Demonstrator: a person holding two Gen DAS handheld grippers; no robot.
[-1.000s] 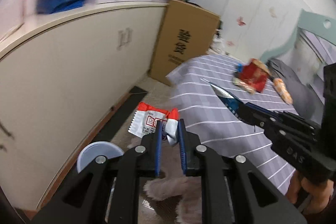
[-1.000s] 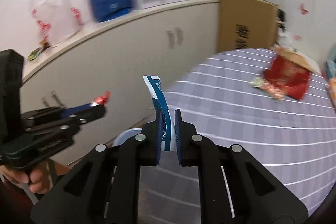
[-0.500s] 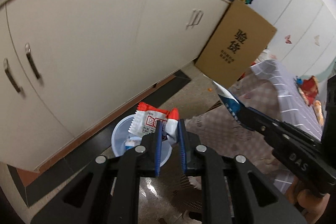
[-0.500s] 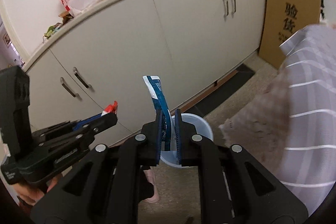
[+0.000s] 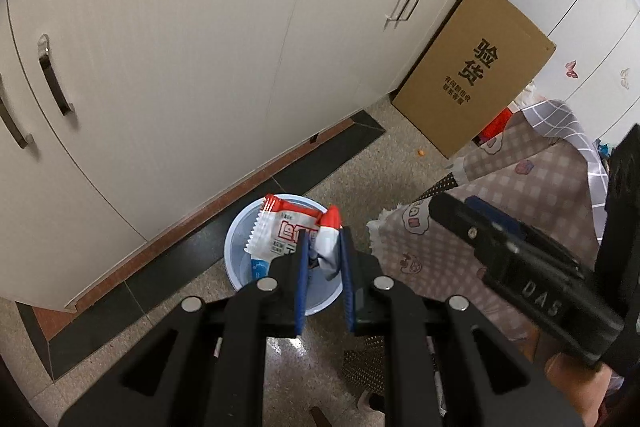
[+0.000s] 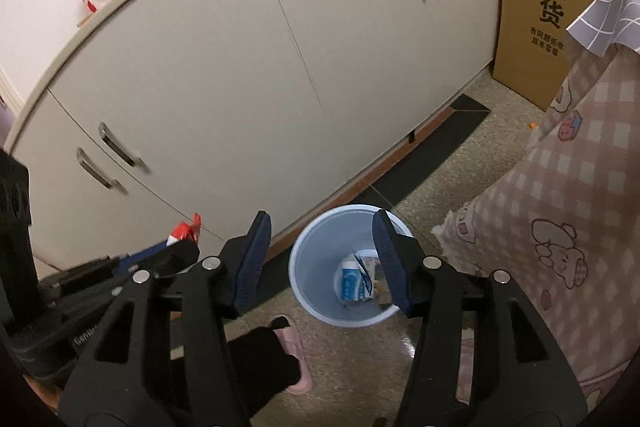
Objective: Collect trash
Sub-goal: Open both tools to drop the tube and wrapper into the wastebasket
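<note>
My left gripper (image 5: 323,251) is shut on a red and white snack wrapper (image 5: 288,231) and hangs right above a light blue waste bin (image 5: 240,247) on the floor. My right gripper (image 6: 322,231) hovers over the same bin (image 6: 308,259); its jaws are opening and nothing is between them. The blue and white wrapper (image 6: 354,283) lies at the bottom of the bin with other scraps. In the left wrist view the right gripper (image 5: 452,207) reaches in from the right. In the right wrist view the left gripper (image 6: 188,247) shows at the left with the red wrapper tip (image 6: 186,231).
White cabinet doors (image 6: 240,87) rise just behind the bin. A brown cardboard box (image 5: 476,75) leans against the cabinet to the right. A pink checked bedcover (image 6: 560,227) hangs down at the right. A pink slipper (image 6: 296,351) is on the speckled floor near the bin.
Both grippers swung from the bed down over the bin. The right gripper's jaws spread and the blue and white wrapper dropped into the bin. The left one keeps its wrapper.
</note>
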